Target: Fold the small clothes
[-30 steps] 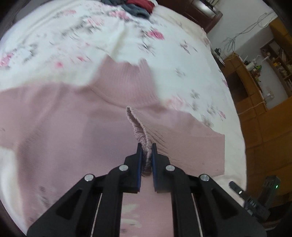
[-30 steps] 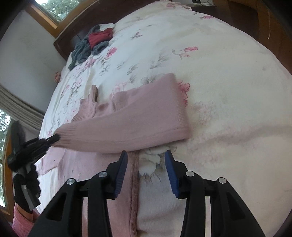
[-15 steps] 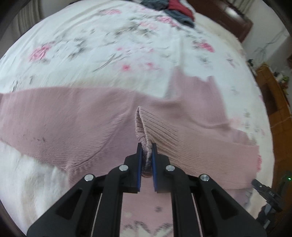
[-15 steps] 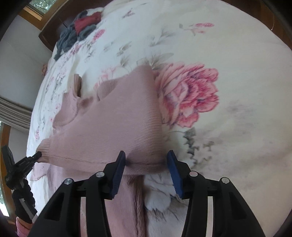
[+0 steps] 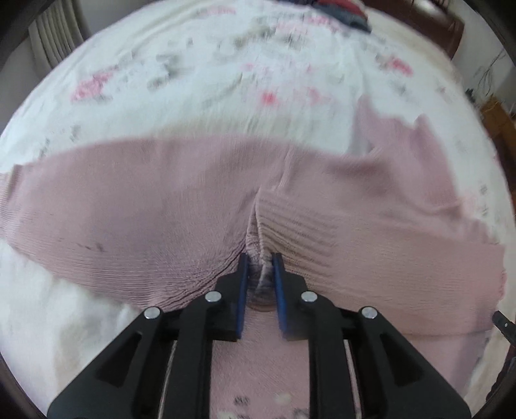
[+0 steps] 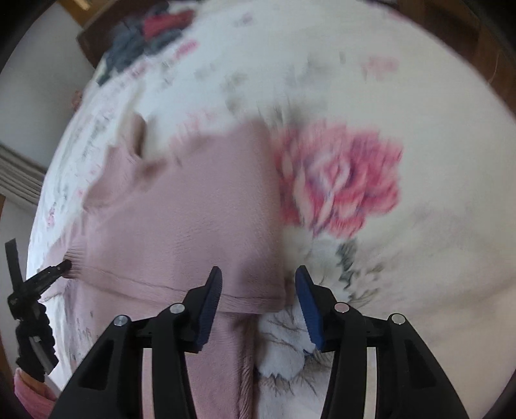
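White bedding printed with pink roses and grey leaves covers the bed that fills both views, with dark wooden furniture and a pleated curtain at the edges. Spread across this bedding lies a dusty-pink knitted sweater, its body flat and one sleeve folded over it. In the left wrist view, the left gripper has its blue-padded fingers clenched on the ribbed cuff of that sleeve, the knit gathering into pleats where it is pinched. The right wrist view shows the same sweater with its neck opening toward the upper left and its right edge lying next to a large printed pink rose. The right gripper hangs low over the sweater's lower right corner with its fingers spread wide and holding nothing; one finger is over the pink knit, the other over the bedding. At the far left of that view the left gripper appears, pinching the cuff. A heap of grey and red clothes sits at the far end of the bed, well apart from the sweater. Both views are blurred.
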Demonstrator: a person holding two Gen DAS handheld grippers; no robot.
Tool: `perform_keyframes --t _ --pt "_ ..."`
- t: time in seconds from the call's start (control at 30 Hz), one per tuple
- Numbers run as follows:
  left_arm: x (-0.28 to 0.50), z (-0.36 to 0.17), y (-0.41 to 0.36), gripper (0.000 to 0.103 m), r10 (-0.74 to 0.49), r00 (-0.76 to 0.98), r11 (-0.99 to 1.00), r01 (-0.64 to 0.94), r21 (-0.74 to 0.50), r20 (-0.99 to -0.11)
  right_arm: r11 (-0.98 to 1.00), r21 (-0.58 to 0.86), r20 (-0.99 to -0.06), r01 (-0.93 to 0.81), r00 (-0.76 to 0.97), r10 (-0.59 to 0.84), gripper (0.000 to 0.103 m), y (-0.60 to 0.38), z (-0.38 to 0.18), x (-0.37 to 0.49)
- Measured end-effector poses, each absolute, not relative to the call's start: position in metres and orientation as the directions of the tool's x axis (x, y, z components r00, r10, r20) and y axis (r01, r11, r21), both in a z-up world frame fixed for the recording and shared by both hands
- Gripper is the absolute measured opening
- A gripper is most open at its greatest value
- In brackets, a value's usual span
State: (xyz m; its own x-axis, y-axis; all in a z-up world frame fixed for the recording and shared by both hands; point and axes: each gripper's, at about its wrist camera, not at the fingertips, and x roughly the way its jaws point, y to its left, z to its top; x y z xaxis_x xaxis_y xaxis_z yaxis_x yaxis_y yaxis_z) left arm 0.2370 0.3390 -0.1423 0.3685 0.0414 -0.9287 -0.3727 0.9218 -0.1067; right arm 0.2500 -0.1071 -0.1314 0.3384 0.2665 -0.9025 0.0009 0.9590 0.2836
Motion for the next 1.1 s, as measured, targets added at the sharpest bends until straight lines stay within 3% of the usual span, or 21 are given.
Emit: perform_keyframes --t 0.1,0.17,0.5,0.73,0.8,0.87,0.93,1.1 --pt "0.233 -0.111 0.321 0.020 0.057 0.453 0.936 -0.334 -0.109 -0.890 0.937 0.346 -0.871 -0.047 0.356 0.340 0.049 -0.097 -0.111 0.246" --pt "0.236 -0.107 0.305 0.027 0.013 0.463 0.945 -0.295 -0.140 -0.886 0.931 0.357 -0.872 -0.077 0.331 0.362 0.049 -0.082 -0.112 0.246" --pt "0.250 -0.185 0.280 0.027 -0.016 0.312 0.957 -0.271 -0.105 -0.950 0.946 0.318 -0.910 -0.058 0.260 0.322 0.048 -0.062 -0.169 0.251" --pt "0.244 -0.174 0.289 0.028 -0.029 0.309 0.956 -0.269 -0.116 -0.951 0.957 0.284 -0.923 -0.055 0.253 0.289 0.048 -0.054 -0.167 0.252" --pt "0.230 -0.156 0.306 0.037 -0.037 0.346 0.953 -0.271 -0.137 -0.938 0.947 0.316 -0.908 -0.066 0.269 0.321 0.049 -0.053 -0.150 0.246" --pt "0.204 -0.134 0.337 0.060 -0.011 0.396 0.945 -0.296 -0.139 -0.918 0.941 0.323 -0.895 -0.101 0.290 0.339 0.049 -0.047 -0.132 0.237" --pt "0.184 -0.124 0.370 0.066 0.032 0.406 0.933 -0.341 -0.119 -0.913 0.937 0.321 -0.892 -0.134 0.291 0.347 0.049 -0.035 -0.123 0.228" --pt "0.115 -0.118 0.492 0.066 0.133 0.371 0.843 -0.530 -0.092 -0.919 0.905 0.376 -0.873 -0.199 0.252 0.418 0.049 0.003 -0.117 0.204"
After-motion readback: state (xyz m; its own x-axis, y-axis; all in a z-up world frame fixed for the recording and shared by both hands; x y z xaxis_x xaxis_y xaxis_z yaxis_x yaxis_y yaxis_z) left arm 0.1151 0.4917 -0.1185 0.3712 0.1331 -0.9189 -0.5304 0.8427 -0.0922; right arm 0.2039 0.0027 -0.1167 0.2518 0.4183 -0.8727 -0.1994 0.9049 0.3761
